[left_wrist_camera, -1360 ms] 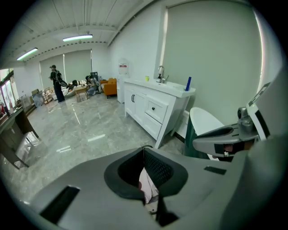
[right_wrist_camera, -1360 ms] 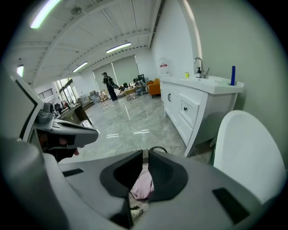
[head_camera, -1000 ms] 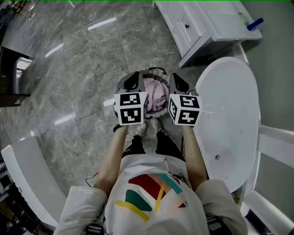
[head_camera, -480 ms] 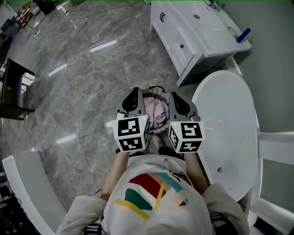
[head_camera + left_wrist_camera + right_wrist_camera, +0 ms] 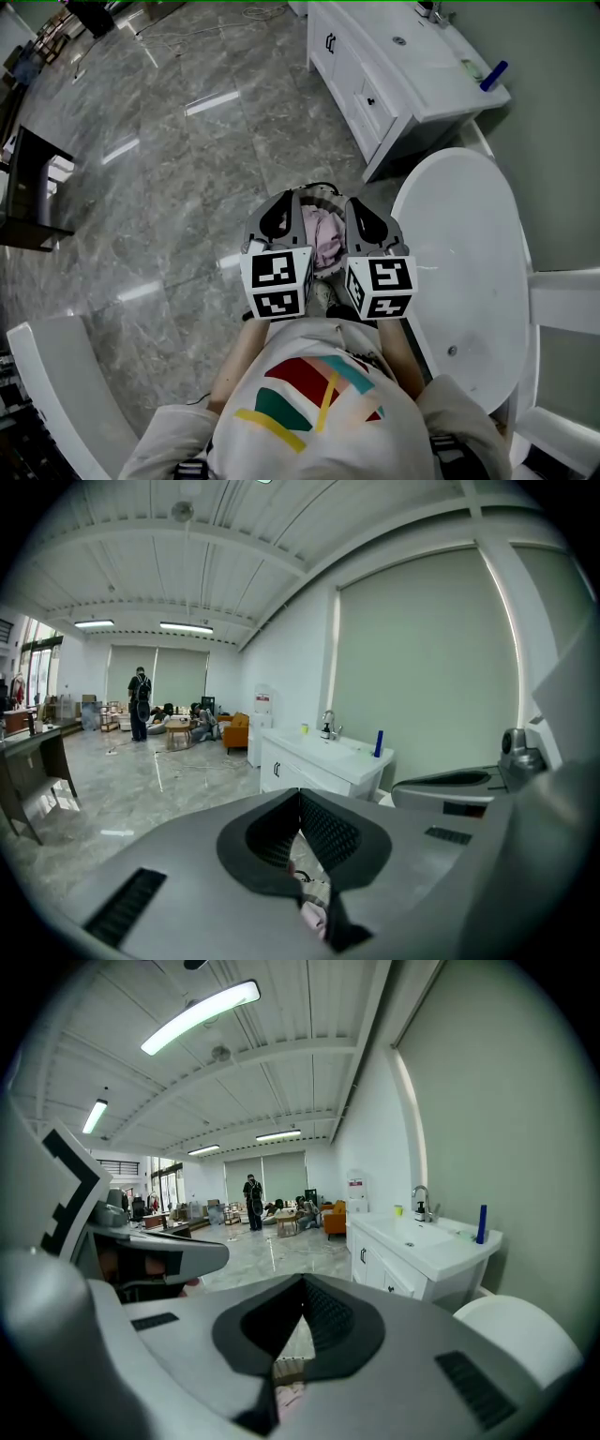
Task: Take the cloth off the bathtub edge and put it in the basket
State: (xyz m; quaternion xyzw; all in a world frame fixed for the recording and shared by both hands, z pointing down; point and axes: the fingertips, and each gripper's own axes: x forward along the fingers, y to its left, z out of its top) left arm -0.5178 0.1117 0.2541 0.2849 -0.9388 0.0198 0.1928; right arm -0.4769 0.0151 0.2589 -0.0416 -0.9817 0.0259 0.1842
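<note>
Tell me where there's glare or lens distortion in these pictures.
Head view: bright streaks of glare on the glossy floor. Left gripper view: fisheye bends the ceiling, corners black. Right gripper view: same fisheye, strip light blown out.

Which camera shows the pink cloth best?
The head view: it looks straight down on the pink cloth lying in the basket. The left gripper view shows only a small scrap of the pink cloth below its shut jaws. The right gripper view shows barely a pale sliver, hard to make out.
</note>
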